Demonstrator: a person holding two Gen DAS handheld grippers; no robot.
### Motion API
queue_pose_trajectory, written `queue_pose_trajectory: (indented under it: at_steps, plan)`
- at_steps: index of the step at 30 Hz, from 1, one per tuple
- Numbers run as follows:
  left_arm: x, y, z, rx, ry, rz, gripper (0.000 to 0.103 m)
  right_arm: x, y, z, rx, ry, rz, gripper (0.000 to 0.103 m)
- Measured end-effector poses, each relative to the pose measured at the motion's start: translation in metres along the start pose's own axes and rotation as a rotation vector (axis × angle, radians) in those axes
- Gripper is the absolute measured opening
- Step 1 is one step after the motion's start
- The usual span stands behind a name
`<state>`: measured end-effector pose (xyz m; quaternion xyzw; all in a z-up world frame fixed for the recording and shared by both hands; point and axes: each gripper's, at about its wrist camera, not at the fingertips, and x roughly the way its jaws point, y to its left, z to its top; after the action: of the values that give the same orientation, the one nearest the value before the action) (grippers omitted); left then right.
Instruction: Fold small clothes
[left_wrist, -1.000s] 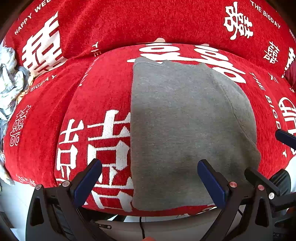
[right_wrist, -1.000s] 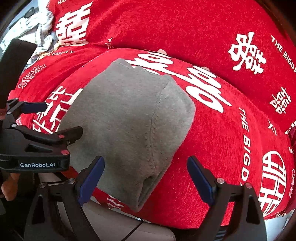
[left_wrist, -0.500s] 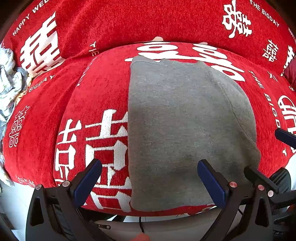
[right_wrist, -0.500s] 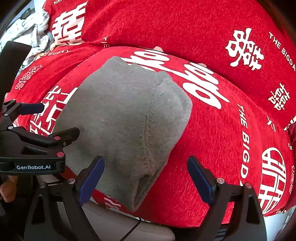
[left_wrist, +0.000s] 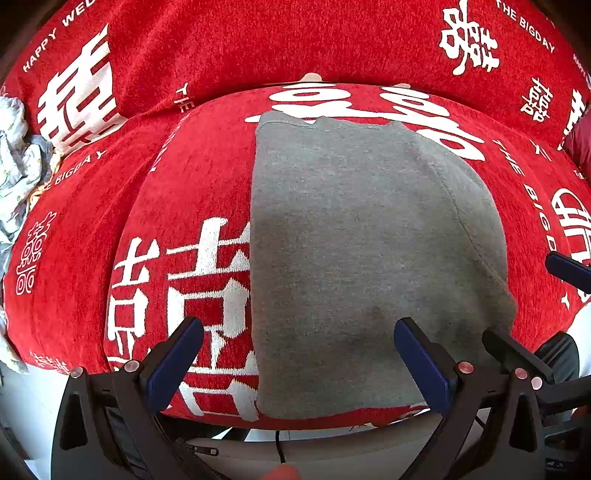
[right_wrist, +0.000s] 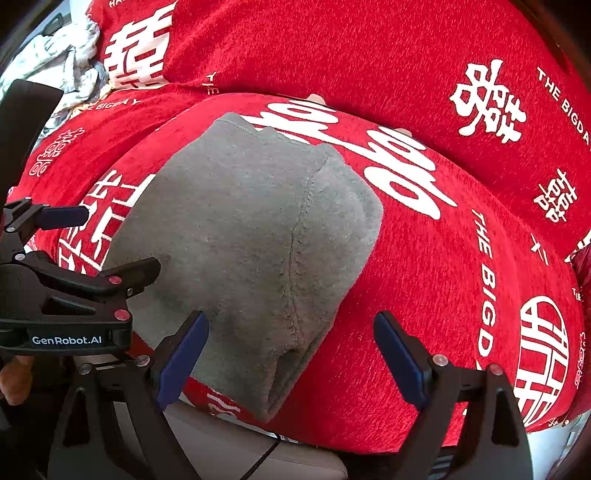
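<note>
My left gripper (left_wrist: 297, 363) is spread wide with nothing between its blue pads; its left pad hangs over the red cover (left_wrist: 110, 236) and its right pad over the near part of the grey garment (left_wrist: 362, 251). My right gripper (right_wrist: 291, 356) is spread just as wide and holds nothing either, with the garment's near corner showing between its fingers at about 6 o'clock in the right wrist view.

The grey garment (right_wrist: 251, 251) lies folded flat on the red cushion, a stitched seam running along its right side toward me. Its straight left edge runs from 12 to 6 o'clock in the left wrist view, and its near hem lies close to the cushion's front edge.

At 9 to 10 o'clock in the left wrist view a crumpled pale cloth (left_wrist: 14, 166) lies well apart from the garment.
</note>
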<state>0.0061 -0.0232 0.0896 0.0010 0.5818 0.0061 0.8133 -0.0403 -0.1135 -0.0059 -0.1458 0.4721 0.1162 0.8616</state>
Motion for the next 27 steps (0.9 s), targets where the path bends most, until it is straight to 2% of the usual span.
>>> queue_pose_trajectory:
  at_steps: [27]
  plan:
    - [0.0010,0.0002,0.0002,0.008,0.005,-0.034,0.103,0.0007,0.0020,-0.0011,0.002,0.003,-0.001,0.093]
